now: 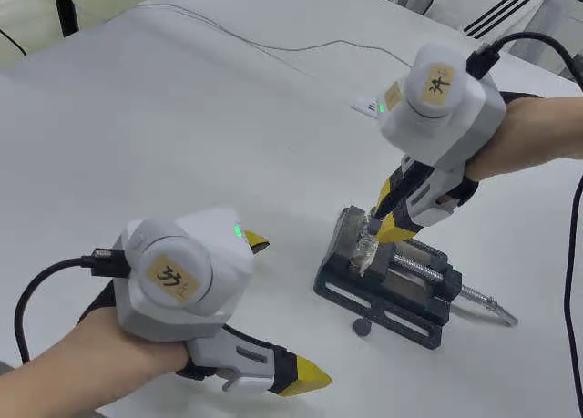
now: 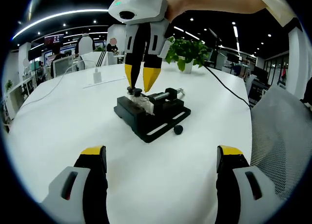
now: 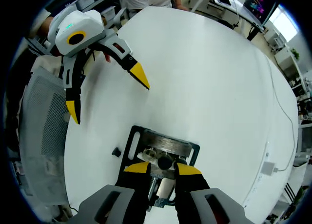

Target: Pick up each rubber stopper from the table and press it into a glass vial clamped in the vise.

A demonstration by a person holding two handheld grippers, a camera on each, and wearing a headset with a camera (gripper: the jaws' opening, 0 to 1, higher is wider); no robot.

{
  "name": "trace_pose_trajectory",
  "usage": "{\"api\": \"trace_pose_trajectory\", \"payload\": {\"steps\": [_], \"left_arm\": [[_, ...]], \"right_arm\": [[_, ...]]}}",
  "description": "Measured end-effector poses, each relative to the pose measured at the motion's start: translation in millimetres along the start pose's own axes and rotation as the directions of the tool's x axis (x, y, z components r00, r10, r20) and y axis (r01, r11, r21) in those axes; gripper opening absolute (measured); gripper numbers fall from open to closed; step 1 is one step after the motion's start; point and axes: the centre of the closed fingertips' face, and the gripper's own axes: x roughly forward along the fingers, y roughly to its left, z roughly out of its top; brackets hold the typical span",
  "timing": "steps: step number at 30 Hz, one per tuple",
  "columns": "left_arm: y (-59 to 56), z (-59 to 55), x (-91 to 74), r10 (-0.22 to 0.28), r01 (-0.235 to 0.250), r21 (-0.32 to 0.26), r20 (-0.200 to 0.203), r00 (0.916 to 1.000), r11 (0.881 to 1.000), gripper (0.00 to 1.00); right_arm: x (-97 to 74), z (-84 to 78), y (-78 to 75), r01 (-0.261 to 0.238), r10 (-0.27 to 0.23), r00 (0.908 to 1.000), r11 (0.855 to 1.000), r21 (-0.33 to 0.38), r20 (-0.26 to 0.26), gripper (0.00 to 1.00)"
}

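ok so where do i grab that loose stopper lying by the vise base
Take the stopper across its round sides, coming straight down from above with the open left tongs. It sits small and low on the table, with the vise close beside it, so a sideways approach would probably bump the vise.

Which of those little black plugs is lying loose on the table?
The rubber stopper lying on the white table beside the vise; the rest sit up in the vise, under the right gripper.
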Motion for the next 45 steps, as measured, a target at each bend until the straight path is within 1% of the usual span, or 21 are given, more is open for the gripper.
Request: {"api": "trace_pose_trajectory", "payload": {"steps": [2,4,6,9,11,17,30,39,40,41,43,44,45], "left_arm": [[0.4,0.3,0.2,-0.001,0.001,-0.002,0.002,1.0000,1.000,0.93],[0.9,-0.1,0.4,0.000,0.000,-0.001,0.000,1.0000,1.000,0.93],[1.2,-0.4,0.5,-0.001,0.001,0.000,-0.001,1.0000,1.000,0.93],[1.3,-0.7,0.7,-0.001,0.001,-0.001,-0.002,1.0000,1.000,0.93],[1.4,-1.3,1.1,-0.001,0.001,-0.001,-0.004,1.0000,1.000,0.93],[1.0,-2.9,2.2,-0.003,0.003,-0.005,-0.005,1.0000,1.000,0.93],[2.3,-5.6,3.1,-0.003,0.003,-0.017,-0.005,1.0000,1.000,0.93],[1.1,-7.3,6.5,-0.013,0.013,-0.029,-0.001,0.9999,0.999,0.93],[1.1,-7.3,6.8,-0.014,0.014,-0.030,-0.001,0.9999,0.999,0.93],[1.0,-7.4,7.4,-0.016,0.016,-0.031,0.000,0.9999,0.999,0.93],[1.5,-8.1,8.5,-0.017,0.017,-0.032,-0.002,0.9999,0.999,0.93],[1.7,-8.5,9.1,-0.019,0.018,-0.033,-0.003,0.9998,0.999,0.93],[2.0,-8.4,9.4,-0.019,0.018,-0.033,-0.002,0.9998,0.999,0.93]], "right_arm": [[-3.9,-2.9,-5.5,0.005,-0.005,1.0000,1.000,0.010,0.006,0.13],[-7.5,-2.6,-6.8,0.010,-0.010,0.9997,1.000,0.022,0.021,0.09],[-9.1,-1.1,-5.6,0.003,-0.005,0.9992,0.999,0.037,0.039,0.06],[-6.0,0.2,-5.1,-0.012,0.009,0.9982,0.998,0.057,0.059,0.04],[-3.3,0.1,-2.7,-0.025,0.021,0.9980,0.998,0.062,0.060,0.03],[1.5,3.2,-1.7,-0.029,0.024,0.9971,0.997,0.068,0.072,0.02],[2.9,5.1,-2.4,-0.034,0.029,0.9973,0.997,0.068,0.067,0.01],[3.3,4.2,-0.5,-0.003,-0.001,0.9971,0.998,0.055,0.076,0.00],[3.5,4.2,-0.1,0.001,-0.006,0.9972,0.998,0.057,0.074,0.00],[3.6,4.1,0.5,0.008,-0.011,0.9977,0.999,0.039,0.067,0.00],[4.3,5.1,0.7,0.012,-0.015,0.9982,0.999,0.048,0.058,0.00],[4.5,4.8,0.4,0.016,-0.018,0.9984,0.999,0.033,0.053,0.00],[4.5,4.5,0.0,0.017,-0.020,0.9984,0.999,0.046,0.053,0.00]]}}
